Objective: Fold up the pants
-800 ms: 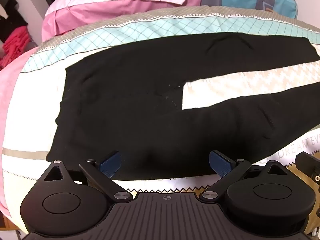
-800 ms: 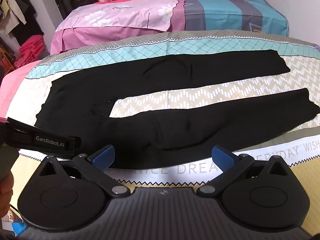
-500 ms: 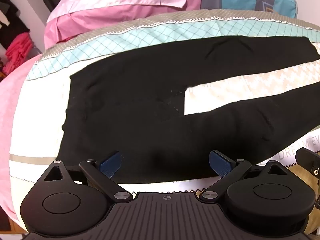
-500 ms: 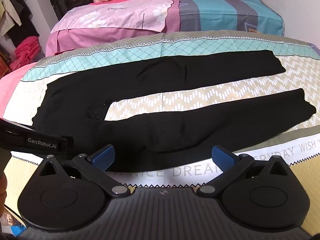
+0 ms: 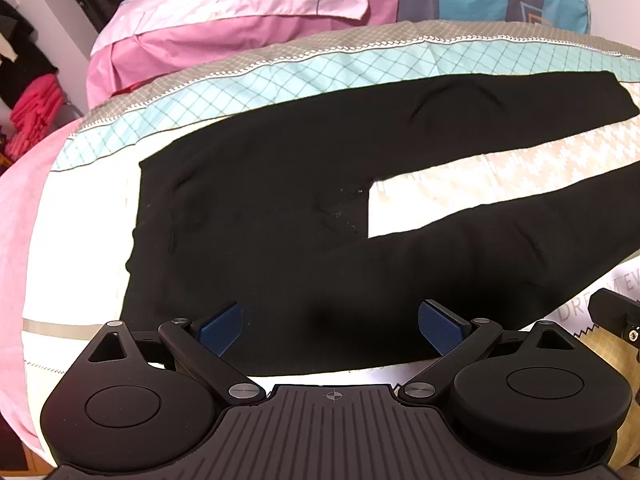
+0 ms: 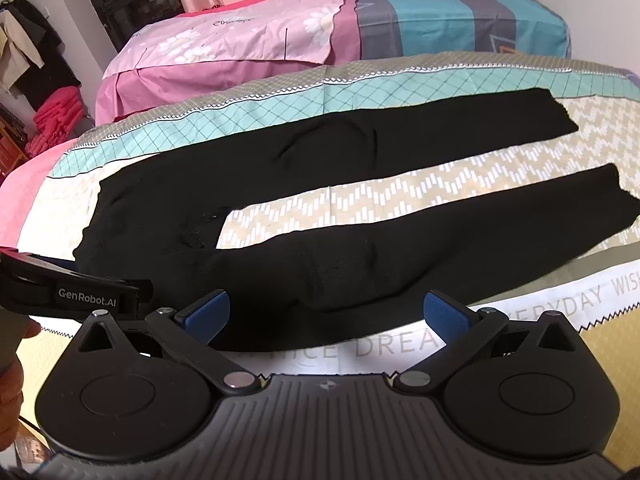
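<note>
Black pants (image 6: 320, 208) spread flat on the patterned bed (image 6: 400, 84), legs apart.
Left gripper (image 5: 330, 326) and right gripper (image 6: 326, 314) hover at the near edge (jaws wide apart, holding nothing), waistband toward the left.

We are looking forward from both wrist cameras, low over the near bed edge. The left view is sitting closer, facing the black pants (image 5: 280, 208) waistband; the right view is taking in both legs. Both are sharing the pants (image 6: 320, 168) crotch and the patterned bedspread (image 5: 280, 68).
</note>
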Motion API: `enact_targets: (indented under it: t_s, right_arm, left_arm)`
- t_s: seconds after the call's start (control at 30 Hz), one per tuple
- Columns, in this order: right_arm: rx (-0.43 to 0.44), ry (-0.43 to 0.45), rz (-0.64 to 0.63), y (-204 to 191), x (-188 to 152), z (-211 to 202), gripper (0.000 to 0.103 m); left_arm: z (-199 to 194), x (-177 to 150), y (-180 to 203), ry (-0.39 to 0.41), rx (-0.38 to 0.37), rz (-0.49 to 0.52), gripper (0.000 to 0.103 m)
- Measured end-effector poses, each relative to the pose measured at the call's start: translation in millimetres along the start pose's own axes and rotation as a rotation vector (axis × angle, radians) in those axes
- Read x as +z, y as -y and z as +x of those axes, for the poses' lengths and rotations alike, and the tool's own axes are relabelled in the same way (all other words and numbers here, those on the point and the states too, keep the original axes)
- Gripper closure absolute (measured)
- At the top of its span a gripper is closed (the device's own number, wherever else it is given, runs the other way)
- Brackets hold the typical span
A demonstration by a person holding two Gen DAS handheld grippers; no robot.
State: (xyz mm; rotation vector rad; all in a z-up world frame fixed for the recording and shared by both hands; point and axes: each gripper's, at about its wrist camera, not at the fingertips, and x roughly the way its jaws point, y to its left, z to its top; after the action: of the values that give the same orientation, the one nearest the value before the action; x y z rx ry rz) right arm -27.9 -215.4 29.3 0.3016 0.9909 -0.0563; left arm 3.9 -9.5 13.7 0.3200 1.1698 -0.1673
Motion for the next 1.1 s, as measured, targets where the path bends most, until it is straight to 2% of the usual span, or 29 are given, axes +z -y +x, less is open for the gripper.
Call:
enact_targets:
  t_s: [0.23, 0.57, 1.1]
  right_arm:
    - [0.029, 0.016, 0.019, 4, 1, 0, 0.000]
    - [0.059, 0.005, 0.024, 0, -2, 3, 0.000]
    - [0.060, -0.003, 0.025, -4, -4, 3, 0.000]
  left_arm:
    - [9, -2, -6, -0.046, -0.003, -0.023, 0.000]
    - [12, -6, -10, -0.060, -0.007, -0.028, 0.000]
    - [16, -12, -18, -0.073, -0.005, -0.045, 0.000]
